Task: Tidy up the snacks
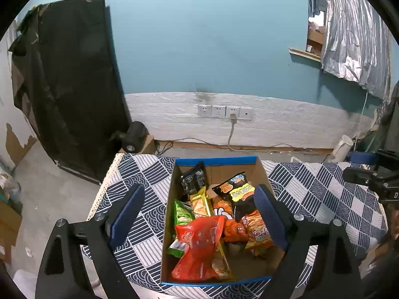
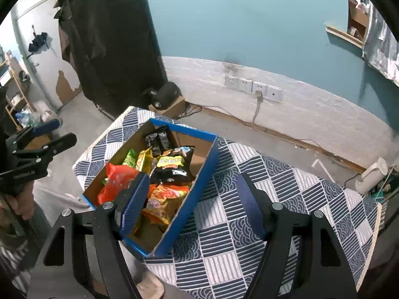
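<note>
You are holding your left gripper (image 1: 199, 214) and right gripper (image 2: 192, 206) spread wide and empty above the cardboard box (image 2: 199, 172), where snack packets (image 1: 199, 239) are lying jumbled; the checked tablecloth (image 2: 249, 224) is showing none loose.

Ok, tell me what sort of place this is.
Probably a lived-in room in a home, not a lab: a table under a blue patterned cloth, a row of wall sockets on a worn teal wall, a black cloth-covered wardrobe and a box of snacks.
</note>
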Available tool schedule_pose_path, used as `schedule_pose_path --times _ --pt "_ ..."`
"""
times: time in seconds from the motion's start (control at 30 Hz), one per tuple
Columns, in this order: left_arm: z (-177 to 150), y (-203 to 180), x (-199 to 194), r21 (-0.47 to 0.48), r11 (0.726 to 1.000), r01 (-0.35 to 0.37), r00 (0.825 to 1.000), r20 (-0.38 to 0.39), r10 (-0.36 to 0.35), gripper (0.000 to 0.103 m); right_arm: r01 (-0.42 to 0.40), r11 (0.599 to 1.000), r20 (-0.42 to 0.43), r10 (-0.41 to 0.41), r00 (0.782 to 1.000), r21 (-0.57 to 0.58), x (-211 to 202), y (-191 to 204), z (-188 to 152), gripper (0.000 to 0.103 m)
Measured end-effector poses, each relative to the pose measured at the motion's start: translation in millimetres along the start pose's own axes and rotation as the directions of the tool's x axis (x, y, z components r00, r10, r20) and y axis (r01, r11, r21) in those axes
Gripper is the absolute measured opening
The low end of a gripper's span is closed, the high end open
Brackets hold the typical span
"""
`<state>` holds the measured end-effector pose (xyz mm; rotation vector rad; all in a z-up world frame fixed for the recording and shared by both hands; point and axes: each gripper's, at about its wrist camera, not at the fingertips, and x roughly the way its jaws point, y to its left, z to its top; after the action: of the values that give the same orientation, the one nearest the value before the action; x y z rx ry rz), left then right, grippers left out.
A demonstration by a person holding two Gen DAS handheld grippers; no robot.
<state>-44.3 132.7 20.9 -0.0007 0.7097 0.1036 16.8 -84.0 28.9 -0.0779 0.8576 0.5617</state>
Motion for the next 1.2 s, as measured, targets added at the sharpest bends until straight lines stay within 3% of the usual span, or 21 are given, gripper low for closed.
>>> schedule_pose_path --times 0.3,1.2 --pt "0 -6 2 0.018 0.999 -0.027 0.999 -0.026 0.027 0.094 0.003 1.000 -0.009 -0.003 1.000 0.009 -2 -6 -7 0.072" --pt "-2 -20 5 0.056 0.998 -0.007 0.998 -0.068 0.011 0.094 0.005 1.000 -0.037 -0.004 0.999 0.018 -3 -20 -20 0.072"
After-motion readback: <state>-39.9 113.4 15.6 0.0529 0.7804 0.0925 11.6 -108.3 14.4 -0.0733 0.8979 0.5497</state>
